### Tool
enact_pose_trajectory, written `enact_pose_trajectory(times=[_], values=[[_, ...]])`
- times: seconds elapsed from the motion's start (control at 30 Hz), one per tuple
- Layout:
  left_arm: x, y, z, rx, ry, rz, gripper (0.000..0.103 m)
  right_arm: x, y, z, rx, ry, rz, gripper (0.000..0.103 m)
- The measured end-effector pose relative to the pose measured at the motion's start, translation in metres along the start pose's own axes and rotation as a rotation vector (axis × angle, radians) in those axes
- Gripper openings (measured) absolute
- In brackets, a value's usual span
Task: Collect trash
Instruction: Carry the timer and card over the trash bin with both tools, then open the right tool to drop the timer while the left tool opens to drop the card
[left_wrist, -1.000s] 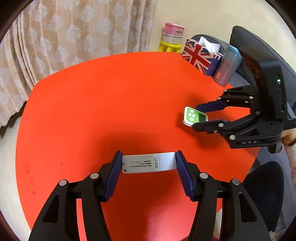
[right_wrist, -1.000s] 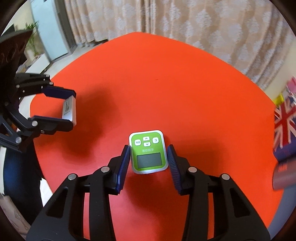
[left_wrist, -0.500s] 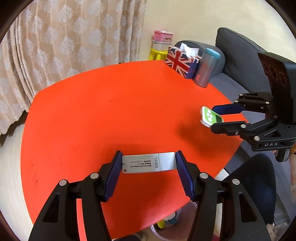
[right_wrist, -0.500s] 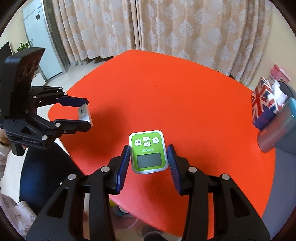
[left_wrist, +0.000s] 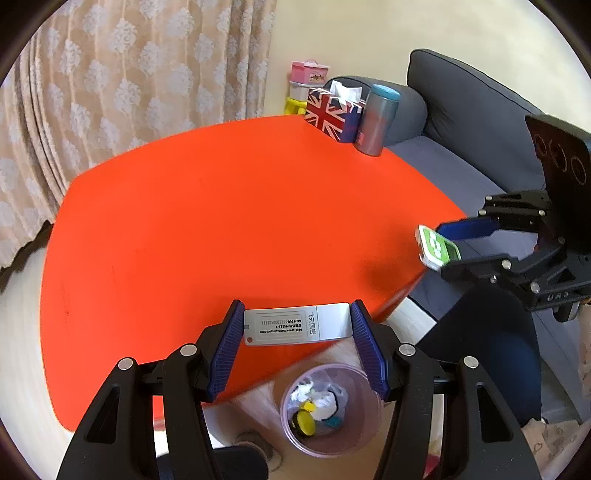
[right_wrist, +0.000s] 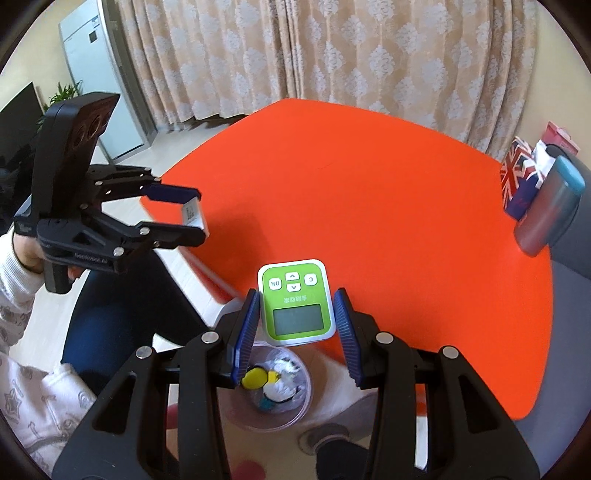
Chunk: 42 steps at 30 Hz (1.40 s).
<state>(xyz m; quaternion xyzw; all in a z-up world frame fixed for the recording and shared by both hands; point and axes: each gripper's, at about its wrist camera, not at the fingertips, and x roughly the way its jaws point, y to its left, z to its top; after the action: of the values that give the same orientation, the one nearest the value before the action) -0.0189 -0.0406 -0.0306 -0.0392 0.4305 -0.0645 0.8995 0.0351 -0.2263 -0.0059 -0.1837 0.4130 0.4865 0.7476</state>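
My left gripper is shut on a flat silver stick with a printed label, held crosswise above the near edge of the orange table. My right gripper is shut on a small green and white device with buttons and a grey screen. Below both, on the floor, stands a translucent pink bin with crumpled paper and yellow bits inside. The left gripper shows at the left of the right wrist view, the right gripper at the right of the left wrist view.
A Union Jack tissue box and a grey-blue tumbler stand at the table's far corner. A grey sofa lies behind. The person's dark trouser leg and a shoe are near the bin. Curtains hang behind the table.
Both grippers have drawn back from over the table toward its near edge and risen, each keeping its object. The bin on the floor has come into view under them.
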Motion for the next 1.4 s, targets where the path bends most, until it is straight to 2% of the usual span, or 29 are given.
enact_pose_trajectory(times=[0.3, 0.73, 0.8, 1.0, 1.17, 1.4], values=[[-0.006, -0.010, -0.026, -0.012, 0.007, -0.017, 0.057, 0.009, 0.027, -0.032, -0.010, 0.041, 0.080, 0.041], [-0.017, -0.018, -0.042, -0.002, 0.013, -0.052, 0.057, 0.010, 0.038, -0.044, -0.021, 0.054, 0.131, 0.043], [-0.018, -0.018, -0.043, -0.001, 0.013, -0.054, 0.057, 0.009, 0.038, -0.044, -0.019, 0.049, 0.134, 0.057], [-0.019, -0.020, -0.044, 0.005, 0.019, -0.065, 0.057, 0.005, 0.034, -0.043, 0.009, 0.024, 0.119, 0.076], [-0.018, -0.023, -0.045, 0.012, 0.027, -0.074, 0.057, 0.002, 0.029, -0.040, 0.029, 0.014, 0.087, 0.087], [-0.015, -0.030, -0.043, 0.025, 0.035, -0.086, 0.057, 0.001, 0.024, -0.041, 0.063, 0.009, 0.061, 0.095]])
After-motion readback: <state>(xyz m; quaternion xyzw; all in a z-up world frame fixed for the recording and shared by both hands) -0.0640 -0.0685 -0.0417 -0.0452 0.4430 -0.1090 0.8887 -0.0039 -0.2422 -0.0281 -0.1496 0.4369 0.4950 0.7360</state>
